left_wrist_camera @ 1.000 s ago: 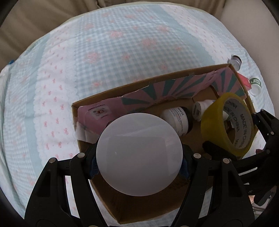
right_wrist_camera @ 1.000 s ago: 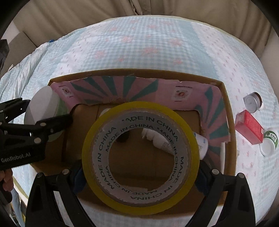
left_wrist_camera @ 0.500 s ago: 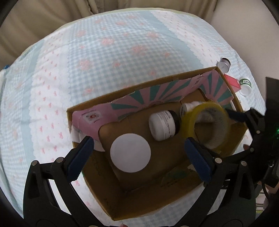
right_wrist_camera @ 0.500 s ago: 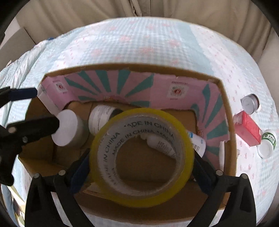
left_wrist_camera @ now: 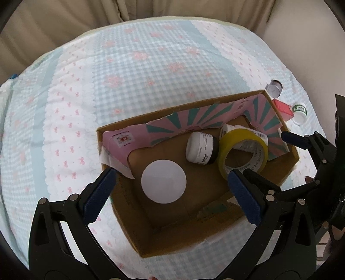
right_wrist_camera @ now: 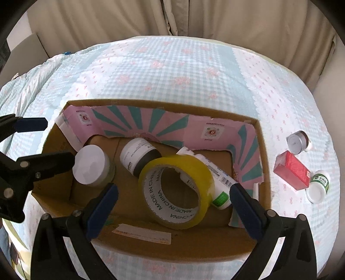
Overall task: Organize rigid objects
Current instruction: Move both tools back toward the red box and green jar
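Note:
A cardboard box (left_wrist_camera: 120, 217) (right_wrist_camera: 71, 103) with a pink and teal liner sits on the bed. Inside stand a white-lidded jar (left_wrist_camera: 163, 181) (right_wrist_camera: 91, 167), a dark jar with a white label (left_wrist_camera: 201, 150) (right_wrist_camera: 140, 155), a yellow tape roll (left_wrist_camera: 243, 150) (right_wrist_camera: 179, 189) and a white tube (right_wrist_camera: 215, 181). My left gripper (left_wrist_camera: 170, 196) is open and empty above the white-lidded jar. My right gripper (right_wrist_camera: 172, 206) is open and empty above the tape roll, which leans on the tube.
On the bedspread right of the box lie a small silver tin (right_wrist_camera: 298, 141) (left_wrist_camera: 274, 87), a red carton (right_wrist_camera: 292, 170) (left_wrist_camera: 283, 108) and a white and green jar (right_wrist_camera: 318, 186) (left_wrist_camera: 300, 113). Curtains (right_wrist_camera: 172, 19) hang behind the bed.
Both grippers opened and pulled back upward. The white-lidded jar dropped from the left gripper into the box; the tape roll left the right gripper and now rests in the box.

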Motion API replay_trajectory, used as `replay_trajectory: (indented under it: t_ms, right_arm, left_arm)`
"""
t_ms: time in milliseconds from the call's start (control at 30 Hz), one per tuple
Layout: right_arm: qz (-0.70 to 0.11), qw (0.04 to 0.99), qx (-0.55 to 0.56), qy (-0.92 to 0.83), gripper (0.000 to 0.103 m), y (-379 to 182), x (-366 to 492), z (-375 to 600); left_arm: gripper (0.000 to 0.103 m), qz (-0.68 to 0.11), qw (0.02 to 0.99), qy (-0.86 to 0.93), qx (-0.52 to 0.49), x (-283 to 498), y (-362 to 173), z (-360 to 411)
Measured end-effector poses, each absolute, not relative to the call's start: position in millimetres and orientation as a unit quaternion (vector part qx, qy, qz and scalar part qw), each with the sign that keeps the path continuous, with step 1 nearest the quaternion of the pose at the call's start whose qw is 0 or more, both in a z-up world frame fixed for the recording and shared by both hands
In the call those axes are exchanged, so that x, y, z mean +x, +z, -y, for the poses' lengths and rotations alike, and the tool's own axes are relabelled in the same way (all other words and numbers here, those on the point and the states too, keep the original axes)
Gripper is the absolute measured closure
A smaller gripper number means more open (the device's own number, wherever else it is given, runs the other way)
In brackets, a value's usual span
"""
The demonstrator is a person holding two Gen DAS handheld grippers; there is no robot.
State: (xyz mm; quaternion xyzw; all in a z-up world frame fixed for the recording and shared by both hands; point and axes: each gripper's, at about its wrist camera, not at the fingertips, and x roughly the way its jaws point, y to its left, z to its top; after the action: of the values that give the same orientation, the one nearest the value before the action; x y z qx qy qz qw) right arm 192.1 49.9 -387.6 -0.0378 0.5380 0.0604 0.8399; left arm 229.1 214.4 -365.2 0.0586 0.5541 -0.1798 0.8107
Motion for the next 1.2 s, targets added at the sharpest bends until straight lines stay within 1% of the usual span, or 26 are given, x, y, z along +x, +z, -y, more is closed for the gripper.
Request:
replay_trajectory:
  t_ms: [167,433,667,933,1200]
  right_arm:
    - [-0.529,0.846,-0.033,0.058,0.0,-358,183,-49]
    - [-0.502,0.863,-0.023,0.048,0.0,-273,151,-41]
    - [-0.495,0.869,-0.006,0.016,0.0,-218,125,-11]
    - [-0.46,0.888,0.014,-0.011,0.0,-180,94,57]
    - [-0.444,0.896,-0.004,0.021,0.0,-174,82,145]
  left_arm:
    - [0.0,-0.542,0.821,-0.171,0.049,217,-335,-219]
    - [0.0,-0.504,0.85,-0.151,0.027,181,-259,-229]
    - [0.0,-0.475,0.869,-0.137,-0.001,149,-215,-221]
    - [0.0,-0.458,0.88,-0.124,0.012,120,-182,-165]
    - [0.0,-0.458,0.886,-0.072,-0.014,102,-169,-77]
